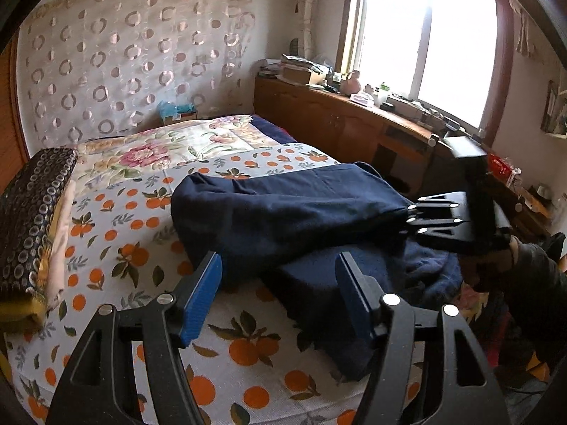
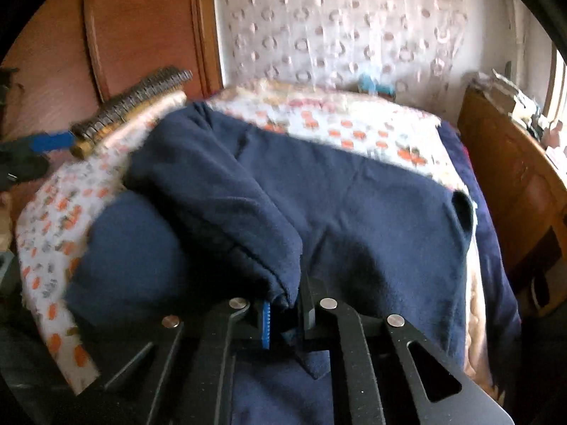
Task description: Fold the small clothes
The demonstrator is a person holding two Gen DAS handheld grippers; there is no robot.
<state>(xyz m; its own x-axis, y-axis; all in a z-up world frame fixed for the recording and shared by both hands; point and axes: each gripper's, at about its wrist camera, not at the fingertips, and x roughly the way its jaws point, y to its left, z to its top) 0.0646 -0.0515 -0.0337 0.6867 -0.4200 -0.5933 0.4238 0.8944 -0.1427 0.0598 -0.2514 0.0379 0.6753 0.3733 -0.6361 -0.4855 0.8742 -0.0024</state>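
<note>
Bedroom; orange-print bedsheet (image 1: 117, 233) was your work surface. Dark navy fleece garment (image 1: 283, 212) lay rumpled at centre, folding barely begun. Your right gripper (image 2: 285, 313) pinched its hem at six o'clock; left gripper (image 1: 280, 283) gaped wide, empty.

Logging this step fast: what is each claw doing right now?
Left claw: open, holding nothing, hovering over the navy garment.
Right claw: closed on a fold of the navy garment.

My left gripper (image 1: 280, 294) has black slotted arms, silver screws, blue ribbed pads; a black glove (image 1: 531, 265) beside it
</note>
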